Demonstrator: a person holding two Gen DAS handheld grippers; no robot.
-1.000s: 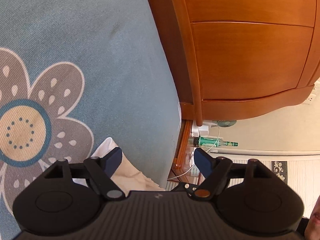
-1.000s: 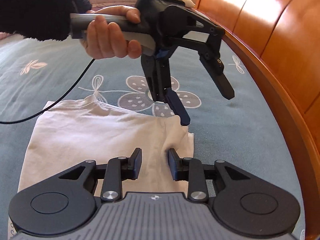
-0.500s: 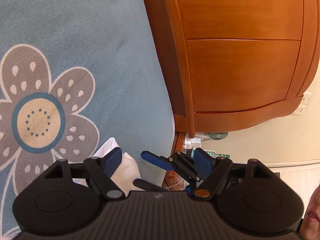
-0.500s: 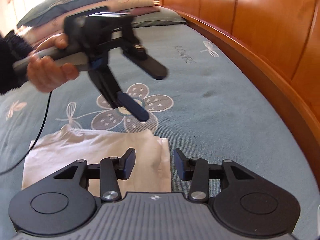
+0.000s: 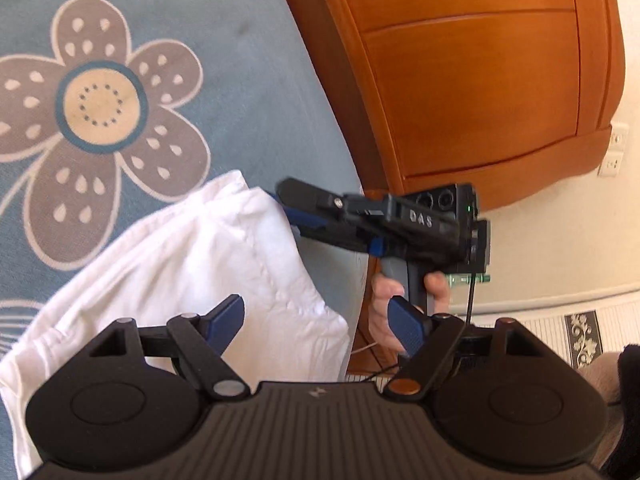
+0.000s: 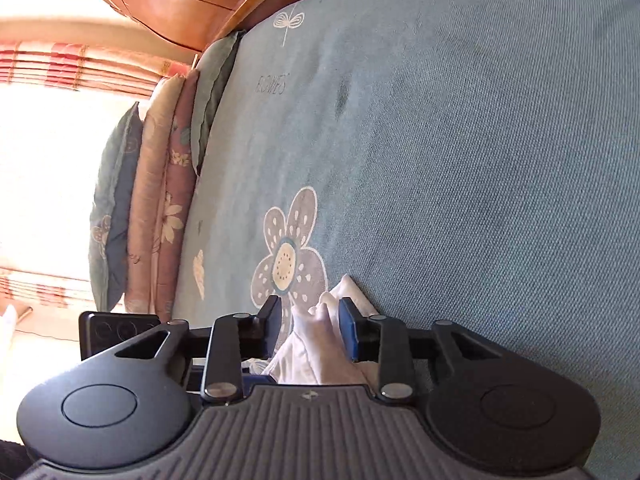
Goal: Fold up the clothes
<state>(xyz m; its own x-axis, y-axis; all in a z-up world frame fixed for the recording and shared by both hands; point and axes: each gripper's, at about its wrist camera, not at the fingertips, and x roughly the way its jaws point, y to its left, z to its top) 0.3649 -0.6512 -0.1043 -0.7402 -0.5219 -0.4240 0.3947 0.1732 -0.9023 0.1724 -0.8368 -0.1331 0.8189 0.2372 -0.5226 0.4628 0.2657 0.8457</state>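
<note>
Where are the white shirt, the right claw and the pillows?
shirt [image 5: 192, 264]: left wrist view, middle of the fabric.
right claw [image 6: 308, 324]: right wrist view, between its fingertips.
pillows [image 6: 160, 216]: right wrist view, pink pillow in the stack.

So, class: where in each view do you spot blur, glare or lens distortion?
Left wrist view: the right gripper is motion-blurred, and the wooden bed frame bows from the fisheye. Right wrist view: the window is blown out white behind the pillows.

The white garment [image 5: 192, 280] is soft, matt, creased cloth with a stitched seam. The blue bedspread [image 6: 480, 160] is coarse woven fabric, matt. The wooden bed frame [image 5: 460, 80] is smooth, glossy varnished wood. Both grippers have matt black plastic bodies, ribbed near the camera, with small shiny metal pivots.
</note>
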